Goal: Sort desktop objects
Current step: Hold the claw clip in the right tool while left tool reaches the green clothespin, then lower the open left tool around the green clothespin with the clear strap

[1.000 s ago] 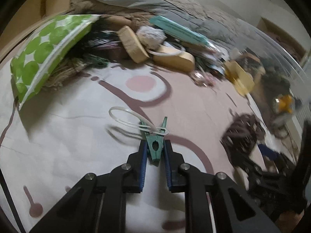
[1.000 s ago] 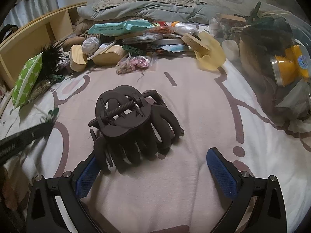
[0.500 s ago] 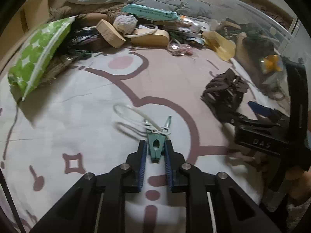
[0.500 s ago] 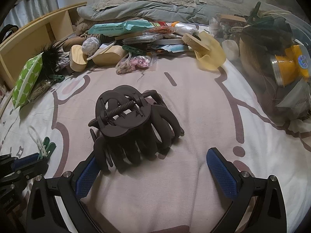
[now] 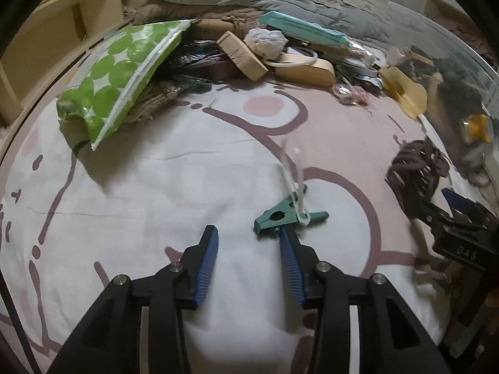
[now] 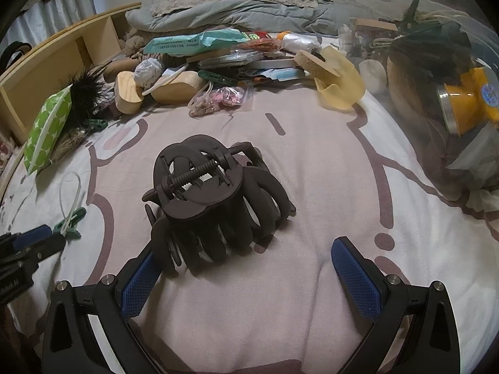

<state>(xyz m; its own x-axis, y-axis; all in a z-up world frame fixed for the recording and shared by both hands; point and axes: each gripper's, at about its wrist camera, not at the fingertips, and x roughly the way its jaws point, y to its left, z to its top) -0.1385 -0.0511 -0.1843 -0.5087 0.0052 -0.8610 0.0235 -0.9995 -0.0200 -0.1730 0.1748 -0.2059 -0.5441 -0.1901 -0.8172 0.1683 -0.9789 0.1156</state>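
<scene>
Blue ribbed pads of the left gripper (image 5: pixel 246 243) stand apart, the jaws having just been opening; nothing sits between them now. Green clothespin (image 5: pixel 288 215) lies on its side on the printed bedsheet (image 5: pixel 156 193), its nose touching the tip of the right-hand pad, a white loop (image 5: pixel 293 168) threaded through it and trailing away up the sheet. Reads as a release: clothespin set down on open cloth, apart from the heap, likely as its sorted spot. Right gripper (image 6: pixel 246 268) is spread wide and holds nothing, its pads flanking the dark brown claw hair clip (image 6: pixel 215 205); the left pad touches or nearly touches the clip's teeth, the right pad stands well clear. Probably poised to close on it. Room to move: bare sheet all round both items, most of it left of the clothespin. Limits: green spotted pouch (image 5: pixel 124 71) far left, clutter heap (image 6: pixel 218 62) of wooden pieces and packets along the far side, clear plastic bin (image 6: pixel 452 93) at right, wooden bed frame (image 5: pixel 62 31) beyond.
</scene>
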